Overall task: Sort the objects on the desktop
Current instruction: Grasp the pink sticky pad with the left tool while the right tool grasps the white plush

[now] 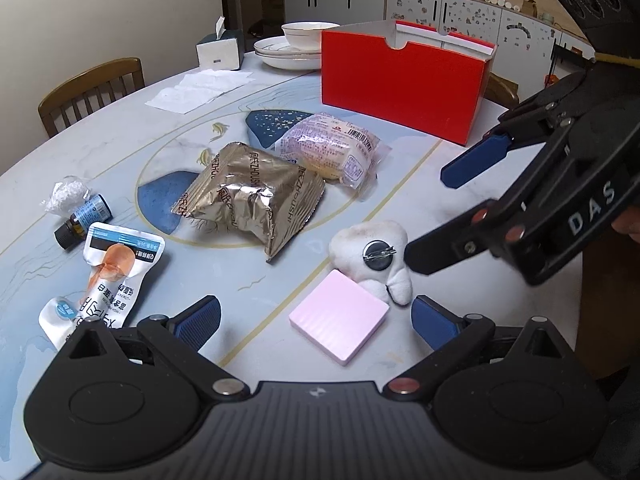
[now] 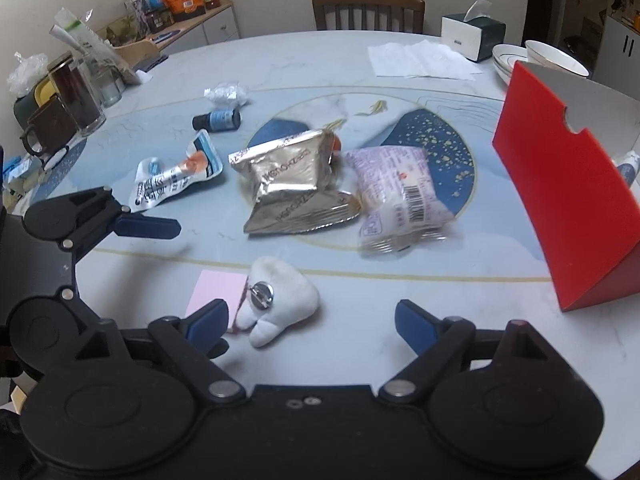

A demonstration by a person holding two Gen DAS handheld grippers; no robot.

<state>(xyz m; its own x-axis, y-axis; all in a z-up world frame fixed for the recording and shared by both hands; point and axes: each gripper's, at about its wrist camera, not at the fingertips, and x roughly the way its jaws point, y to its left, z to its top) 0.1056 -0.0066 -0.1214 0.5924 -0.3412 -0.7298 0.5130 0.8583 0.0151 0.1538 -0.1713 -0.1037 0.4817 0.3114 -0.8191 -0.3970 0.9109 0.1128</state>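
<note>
- The white plush tooth [image 2: 286, 300], with a round metal pin badge [image 2: 262, 293] on its upper face, lies on the counter [image 2: 460, 304] near the front edge, partly over a corner of the pink pad [image 1: 339, 322].
- It is judged light, soft and compressible; a grip across its plump body is likely to hold best, since the badge is hard and smooth and its pin could snag or slip.
- The pink pad is judged flat and stiff, lying flush on the counter, so it would have to be taken by its edges.
- Beyond these, a crumpled gold foil bag [image 1: 250, 196] and a clear-wrapped bun [image 1: 334, 150] lie touching at the counter's middle; both are judged light, crinkly and slippery, and the bun easily crushed.
- To the left, a white snack pouch [image 1: 106, 280] and a small dark bottle [image 1: 82, 220] lie near each other.
- The red box [image 1: 404, 80] stands open-topped at the far right and is judged the likely bin for sorting.
- The right hand-held gripper [image 2: 310, 322] is spread wide, low over the tooth, empty.
- The left hand-held gripper [image 1: 316, 318] is likewise spread and empty, with the pink pad between its fingers.
</note>
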